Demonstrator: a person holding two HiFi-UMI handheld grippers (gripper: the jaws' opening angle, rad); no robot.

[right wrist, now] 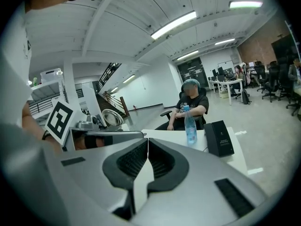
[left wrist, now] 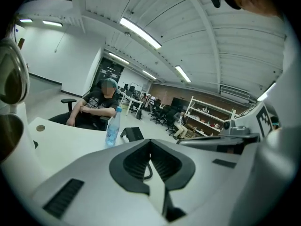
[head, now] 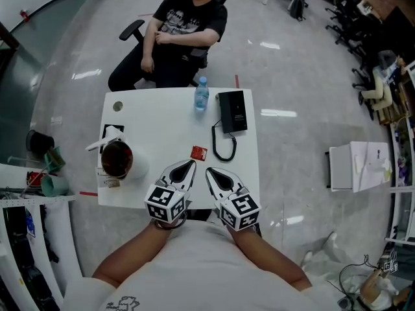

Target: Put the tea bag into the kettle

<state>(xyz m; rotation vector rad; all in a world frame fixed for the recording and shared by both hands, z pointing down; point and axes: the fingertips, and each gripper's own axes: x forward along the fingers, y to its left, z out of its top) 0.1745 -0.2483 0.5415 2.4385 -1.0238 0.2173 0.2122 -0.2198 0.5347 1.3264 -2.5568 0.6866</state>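
Pointing across the table (head: 155, 118), my left claw (head: 190, 165) and right claw (head: 210, 172) are both closed on nothing; the tea bag (head: 198, 152) lies just ahead, kettle (head: 118, 159) off left.

Kettle (left wrist: 8, 126) cut by frame edge; tea bag (head: 198, 152) print seemingly illegible.

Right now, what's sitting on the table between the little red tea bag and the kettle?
Nothing. In the head view, only bare white table separates the tea bag from the kettle.
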